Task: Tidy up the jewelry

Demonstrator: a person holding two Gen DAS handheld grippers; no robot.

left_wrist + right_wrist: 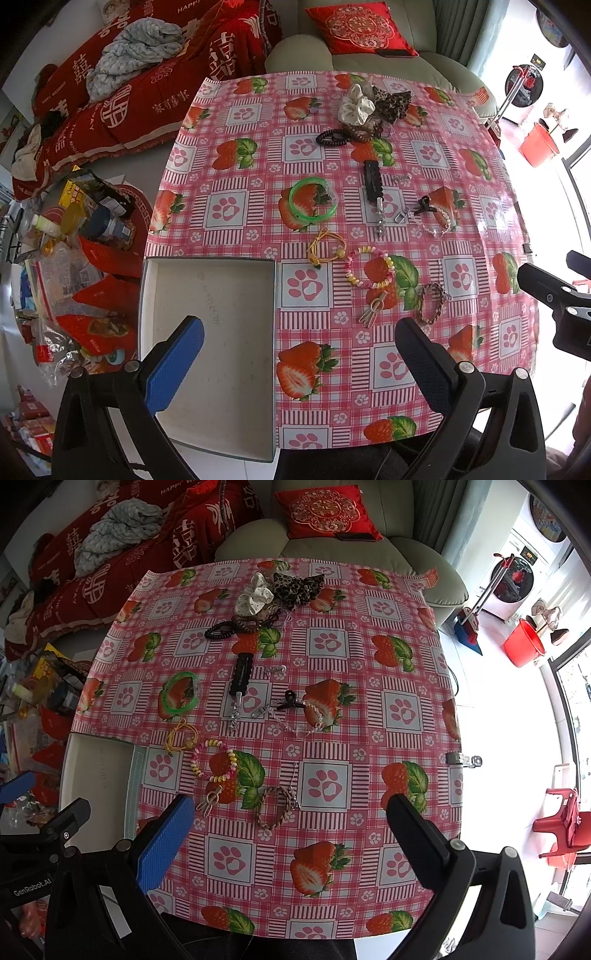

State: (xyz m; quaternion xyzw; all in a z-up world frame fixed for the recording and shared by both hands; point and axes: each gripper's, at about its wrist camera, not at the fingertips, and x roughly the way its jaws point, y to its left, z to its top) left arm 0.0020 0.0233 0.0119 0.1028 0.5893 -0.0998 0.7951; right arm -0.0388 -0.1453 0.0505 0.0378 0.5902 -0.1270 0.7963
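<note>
Surface: square table under a glossy pink-checked oilcloth printed with strawberries and paw prints (391,365). Behind it a pale green upholstered sofa (373,62) carrying a red embroidered cushion (360,27); to the left, a red blanket with white characters (147,85) with a crumpled grey cloth (136,48) on top. Low clutter of bottles and packets sits left of the table. In the right wrist view, a red plastic bucket (524,642) and a red plastic stool (565,827) stand on the bright floor to the right.

Container: shallow white rectangular cardboard box (218,295) at the table's near-left corner, interior bare.

Jewelry, all lying loose on the oilcloth, outside the box:
- white scrunchie (355,103) and leopard-print scrunchie (392,101), touching, at the far edge
- black coiled hair tie (331,137) just in front of them
- black rectangular hair clip (373,180), centre
- translucent green plastic bangle (312,201), left of the clip
- clear beaded bracelet with a small black bow (436,218), right of the clip
- yellow cord bracelet (327,249)
- pastel multicoloured bead bracelet (369,267), just beside the yellow one
- brown braided cord bracelet (432,304), nearest the front edge

Left gripper (299,360): jaws spread wide, holding nothing, hovering over the box's right edge.
Right gripper (290,843): jaws spread wide, holding nothing, above the front of the table, near the braided bracelet.
</note>
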